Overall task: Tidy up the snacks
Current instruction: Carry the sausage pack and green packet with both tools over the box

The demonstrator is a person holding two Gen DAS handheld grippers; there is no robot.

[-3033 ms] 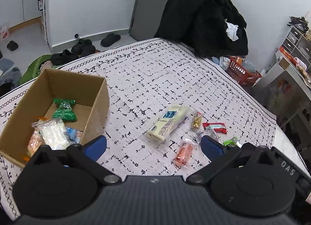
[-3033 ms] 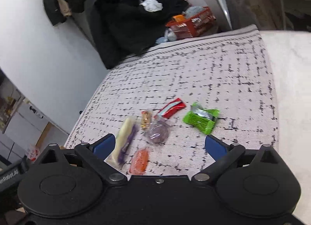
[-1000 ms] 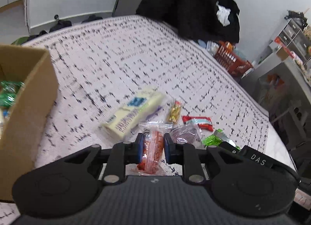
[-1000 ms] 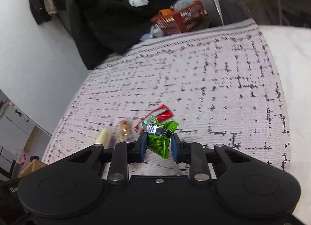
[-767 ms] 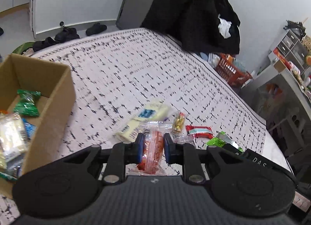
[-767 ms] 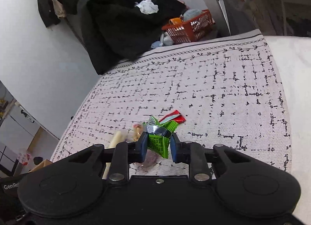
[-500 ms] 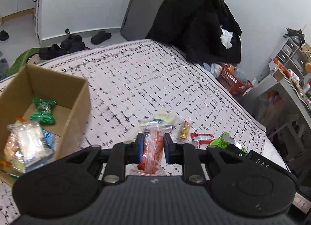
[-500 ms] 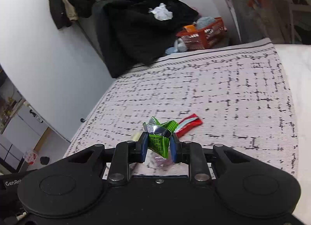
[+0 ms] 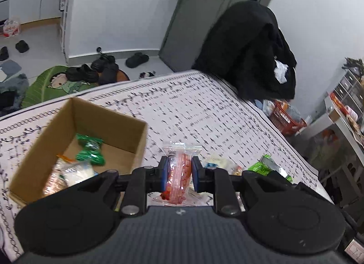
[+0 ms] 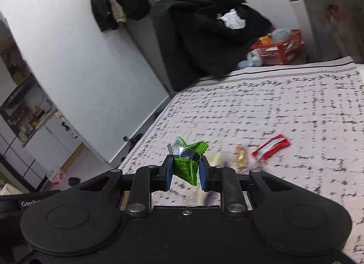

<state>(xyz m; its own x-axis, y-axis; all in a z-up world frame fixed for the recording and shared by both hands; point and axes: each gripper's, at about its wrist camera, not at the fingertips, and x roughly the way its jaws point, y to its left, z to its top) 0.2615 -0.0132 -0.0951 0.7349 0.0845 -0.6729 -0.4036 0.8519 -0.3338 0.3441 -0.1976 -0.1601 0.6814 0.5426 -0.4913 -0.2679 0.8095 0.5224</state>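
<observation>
Snacks in transit: the left gripper (image 9: pixel 179 174) pinches an orange packet (image 9: pixel 178 173) just beside the cardboard box (image 9: pixel 141 132), whose near wall could snag it, while the right gripper (image 10: pixel 184 174) crumples a green packet (image 10: pixel 185 161) above the patterned bench (image 10: pixel 295 104), its slick foil liable to slip.

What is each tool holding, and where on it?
Left tool: clear orange-filled snack packet, gripped mid-body. Right tool: crumpled green foil snack packet, gripped across its middle.
</observation>
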